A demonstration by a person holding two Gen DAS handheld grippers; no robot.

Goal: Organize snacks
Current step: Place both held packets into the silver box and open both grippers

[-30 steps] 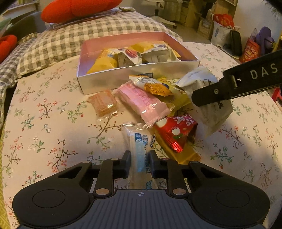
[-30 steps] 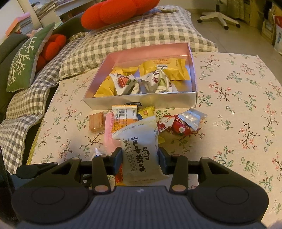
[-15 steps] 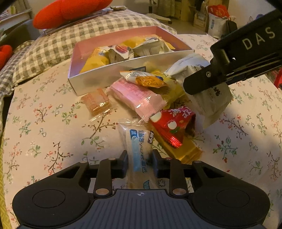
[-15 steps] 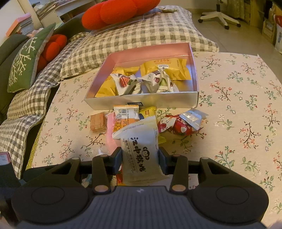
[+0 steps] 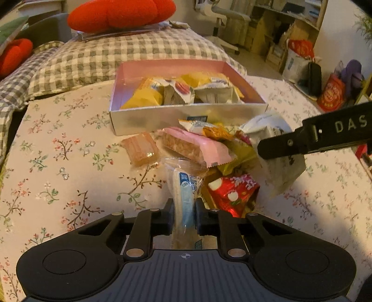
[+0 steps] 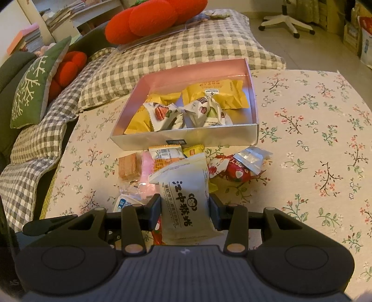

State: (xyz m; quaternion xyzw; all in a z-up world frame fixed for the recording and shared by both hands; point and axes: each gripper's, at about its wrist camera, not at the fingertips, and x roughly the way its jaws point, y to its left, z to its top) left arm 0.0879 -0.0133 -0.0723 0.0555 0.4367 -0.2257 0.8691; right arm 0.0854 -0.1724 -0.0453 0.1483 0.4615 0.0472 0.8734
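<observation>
Pickup is the step in hand: left gripper (image 5: 184, 212) has just closed on the clear blue-printed packet (image 5: 186, 185) at lower centre, right gripper (image 6: 185, 210) clamps the white biscuit pack (image 6: 186, 197); next, carry both to the pink box (image 5: 188, 113) above.

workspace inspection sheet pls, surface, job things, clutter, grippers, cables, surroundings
surface: floral cloth over a flat top.
job's things: open box partly filled with yellow and white packets; loose pile in front of it, including pink bar, wafer, red packet.
clutter: nothing seen apart from the snacks.
grippers: left gripper, whose jaws have just been closing, is shut on clear blue packet; right gripper is shut on white packet.
cables: nothing seen.
surroundings: checked cushions, red cushion, green pillow, office chair, bags and shelves.
</observation>
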